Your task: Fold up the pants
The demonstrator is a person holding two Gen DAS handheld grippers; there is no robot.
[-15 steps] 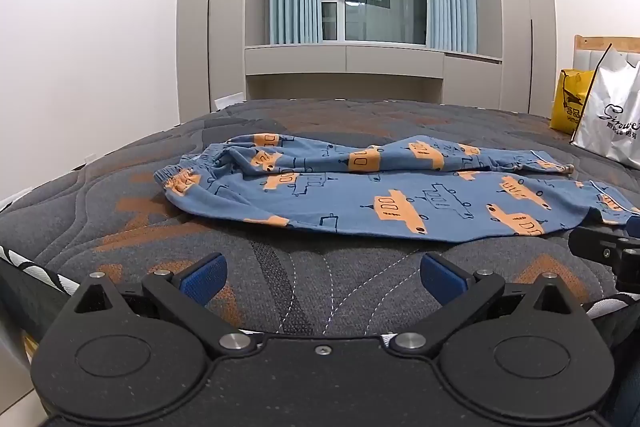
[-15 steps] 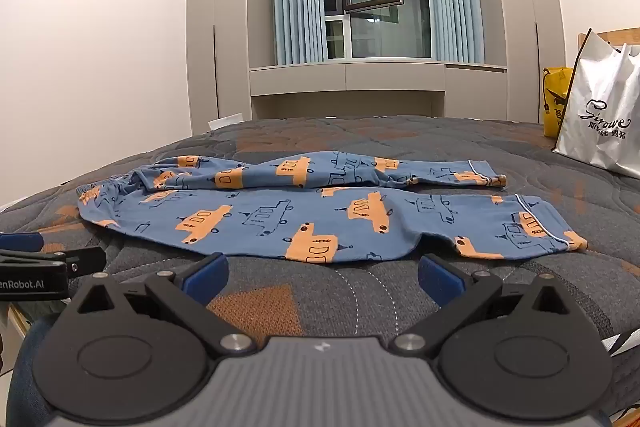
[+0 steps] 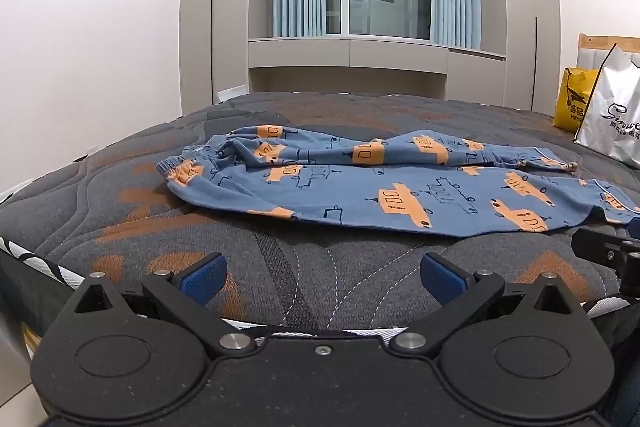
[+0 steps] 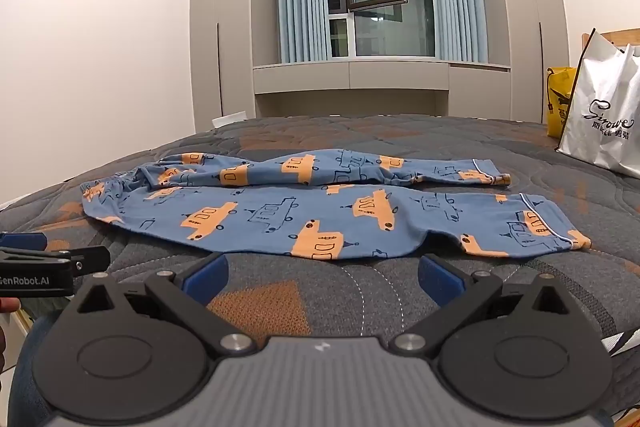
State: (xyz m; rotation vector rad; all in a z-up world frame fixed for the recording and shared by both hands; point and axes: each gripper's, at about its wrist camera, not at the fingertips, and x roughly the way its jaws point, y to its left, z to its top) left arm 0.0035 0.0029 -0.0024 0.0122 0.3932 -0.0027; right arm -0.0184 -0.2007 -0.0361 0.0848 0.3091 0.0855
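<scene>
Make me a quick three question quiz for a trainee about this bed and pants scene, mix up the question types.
1. True or false: the pants are already folded in half.
2. Multiple choice: the waistband lies toward which side of both views? A left, B right, C centre.
3. Short answer: what is the left gripper holding?

Key: 1 false, both legs lie spread lengthwise on the bed. 2 A. 3 nothing; its jaws are open, as are the right gripper's.

Blue pants (image 4: 320, 215) with orange cars lie spread flat, unfolded.
</scene>
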